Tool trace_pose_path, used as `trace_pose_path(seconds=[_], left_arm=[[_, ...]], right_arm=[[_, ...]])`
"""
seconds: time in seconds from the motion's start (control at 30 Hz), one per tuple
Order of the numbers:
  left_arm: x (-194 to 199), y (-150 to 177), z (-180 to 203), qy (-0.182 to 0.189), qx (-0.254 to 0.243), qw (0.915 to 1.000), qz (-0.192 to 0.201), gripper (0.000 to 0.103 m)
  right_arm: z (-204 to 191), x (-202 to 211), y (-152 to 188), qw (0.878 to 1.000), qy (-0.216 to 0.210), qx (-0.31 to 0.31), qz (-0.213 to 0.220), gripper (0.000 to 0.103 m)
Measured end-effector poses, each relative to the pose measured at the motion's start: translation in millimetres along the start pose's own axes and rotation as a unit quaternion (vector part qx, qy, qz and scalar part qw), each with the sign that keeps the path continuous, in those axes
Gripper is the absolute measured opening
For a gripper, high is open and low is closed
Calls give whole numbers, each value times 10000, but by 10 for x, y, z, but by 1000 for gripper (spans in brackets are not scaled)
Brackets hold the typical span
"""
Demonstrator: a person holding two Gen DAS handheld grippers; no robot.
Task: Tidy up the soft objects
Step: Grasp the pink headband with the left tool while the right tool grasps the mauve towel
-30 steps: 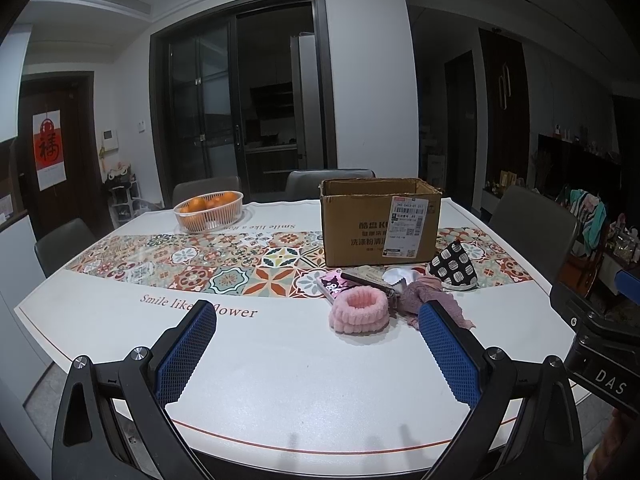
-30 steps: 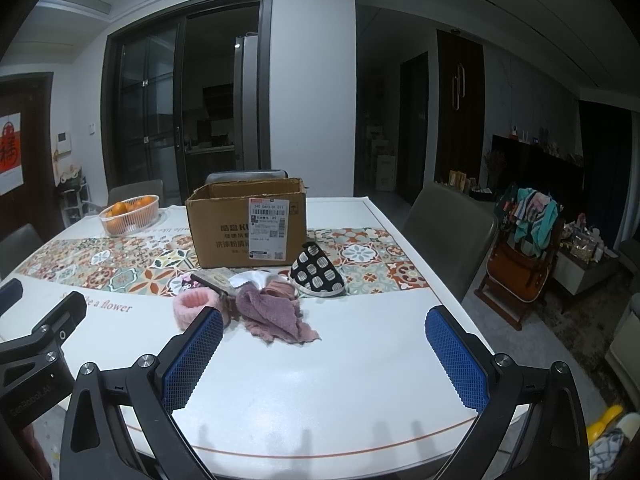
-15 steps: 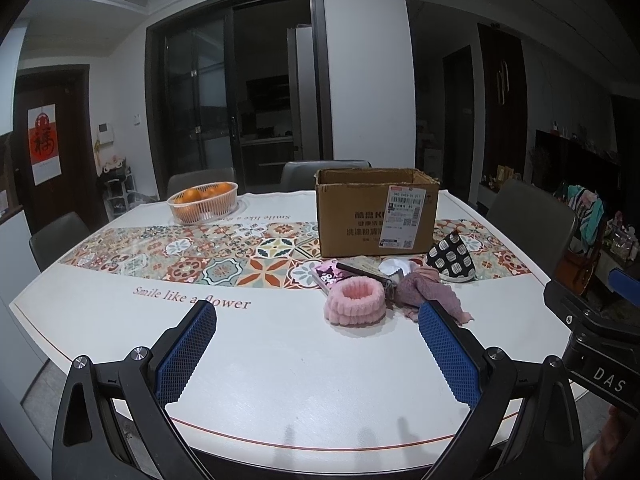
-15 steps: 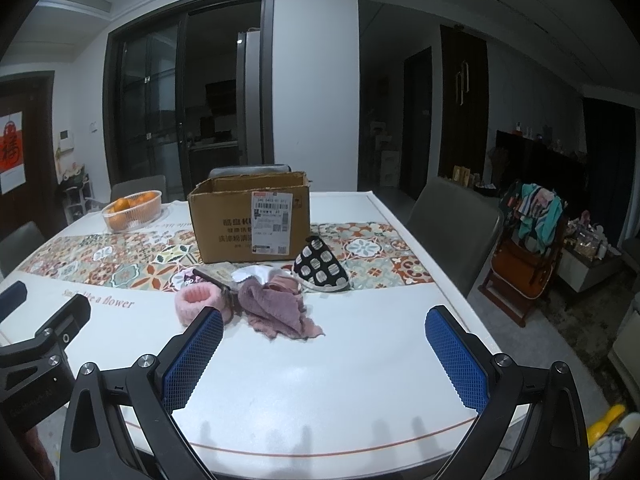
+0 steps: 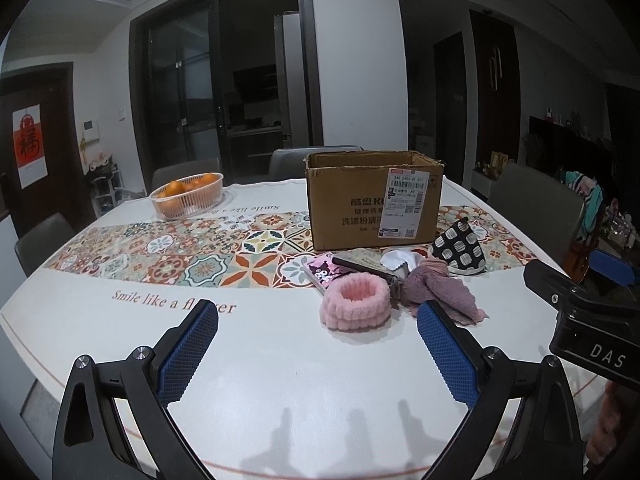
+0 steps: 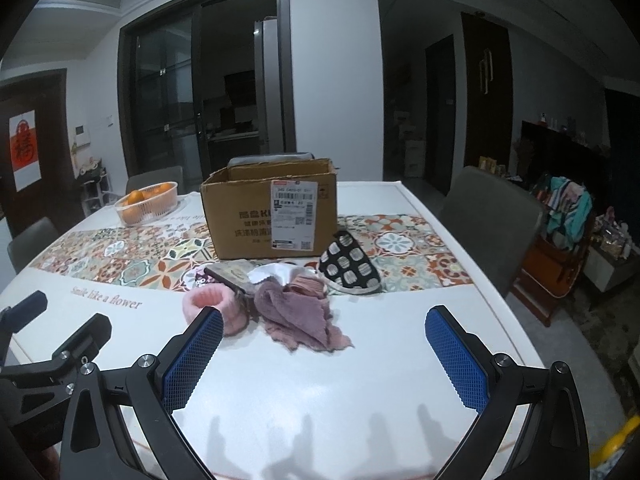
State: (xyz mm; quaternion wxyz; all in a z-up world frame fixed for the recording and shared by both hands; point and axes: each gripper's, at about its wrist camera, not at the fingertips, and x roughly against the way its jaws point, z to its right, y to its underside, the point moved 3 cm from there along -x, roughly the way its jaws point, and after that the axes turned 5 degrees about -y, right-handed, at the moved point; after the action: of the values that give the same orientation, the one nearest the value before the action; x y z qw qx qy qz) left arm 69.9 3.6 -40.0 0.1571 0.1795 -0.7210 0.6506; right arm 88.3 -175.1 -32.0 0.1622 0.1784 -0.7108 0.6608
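Left gripper (image 5: 316, 334), right gripper (image 6: 324, 340): black frames, blue diamond-textured finger pads (image 5: 188, 354), silver screws. White "DAS" lettering marks the right gripper body.

We see bare table (image 5: 280, 360) open before both grippers; ahead, the pink headband (image 5: 355, 304), mauve cloth (image 6: 298, 314) and spotted pouch (image 6: 350, 266) crowd together against the cardboard box (image 5: 374, 198), which blocks passage behind them

Table (image 5: 120, 332): box (image 5: 352, 208), soft heap (image 5: 400, 284), basket (image 5: 187, 195)
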Motion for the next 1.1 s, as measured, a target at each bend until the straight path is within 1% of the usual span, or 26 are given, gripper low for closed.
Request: trace_pose_path(seconds=[0.17, 0.43, 0.57, 0.73, 0.87, 0.97, 1.1], left_arm=[[-260, -16, 27, 93, -95, 9999, -51, 100], [-706, 42, 98, 392, -113, 9984, -391, 97], [-911, 62, 129, 520, -109, 9967, -605, 96], [-1138, 84, 193, 662, -159, 9943, -818, 96], [-1307, 129, 224, 735, -202, 9919, -1012, 95], [-1423, 157, 259, 844, -260, 9894, -1157, 95], [-1551, 183, 285, 939, -248, 9868, -1293, 94]], right_arm=[[-28, -283, -25, 9999, -115, 43, -106, 102], [-25, -759, -20, 9987, -267, 51, -435, 101], [-8, -987, 21, 9970, -355, -22, -693, 98], [11, -1281, 65, 9921, -607, -188, -1079, 97], [16, -1479, 121, 9891, -625, -194, -1321, 92], [20, -1607, 176, 9857, -717, -263, -1500, 90], [27, -1732, 218, 9831, -774, -300, -1634, 85]])
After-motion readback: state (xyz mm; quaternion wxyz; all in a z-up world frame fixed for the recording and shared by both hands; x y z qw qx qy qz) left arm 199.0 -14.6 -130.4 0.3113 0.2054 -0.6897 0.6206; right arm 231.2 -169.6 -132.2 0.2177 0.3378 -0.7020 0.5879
